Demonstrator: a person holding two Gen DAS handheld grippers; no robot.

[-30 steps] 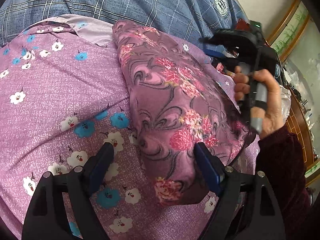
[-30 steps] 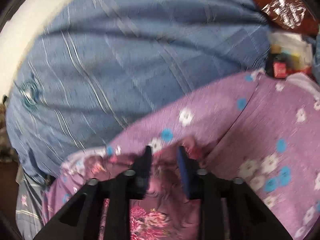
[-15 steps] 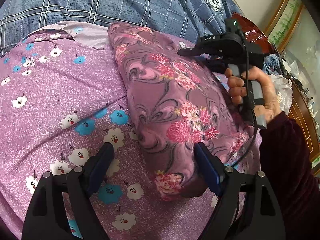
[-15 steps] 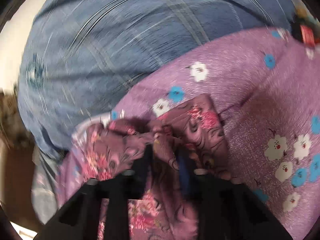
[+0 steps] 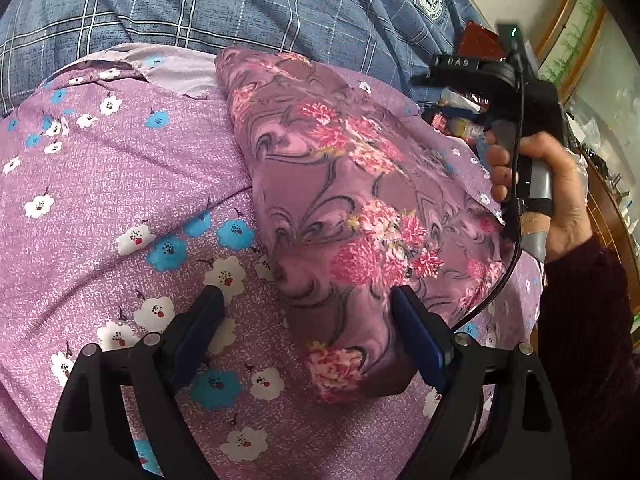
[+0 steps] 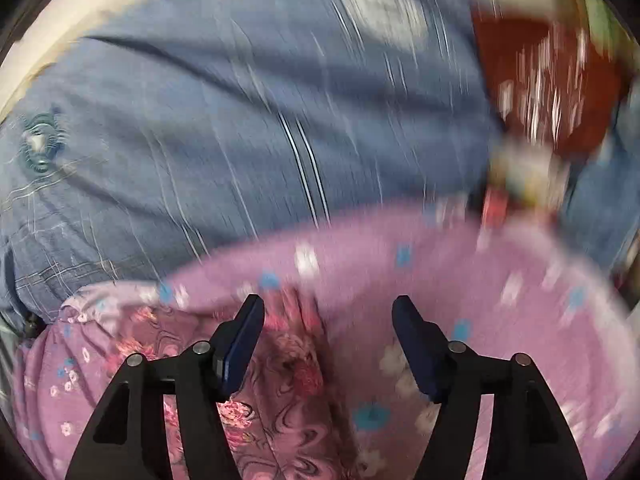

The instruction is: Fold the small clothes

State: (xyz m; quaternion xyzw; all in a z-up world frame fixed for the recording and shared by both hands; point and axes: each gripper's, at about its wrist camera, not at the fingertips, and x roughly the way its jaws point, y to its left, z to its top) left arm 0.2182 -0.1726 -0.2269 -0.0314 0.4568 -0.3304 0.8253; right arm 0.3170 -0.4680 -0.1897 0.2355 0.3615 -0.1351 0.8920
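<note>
On top of the blue plaid sheet (image 5: 248,4) lies the purple flowered cloth (image 5: 100,184), and on it the folded rose-print garment (image 5: 344,208). Both the left gripper (image 5: 306,320) and the right gripper (image 6: 328,340) are open and empty. The loose fold could spring apart if a finger catches it.

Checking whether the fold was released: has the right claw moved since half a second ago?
Yes. The right claw has opened and lifted off the dark floral garment, pulling back toward the blue plaid sheet.

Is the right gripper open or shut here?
Open. The right gripper has its blue-padded fingers spread wide with nothing pinched; the dark floral garment lies loose below them. The view is motion-blurred.
</note>
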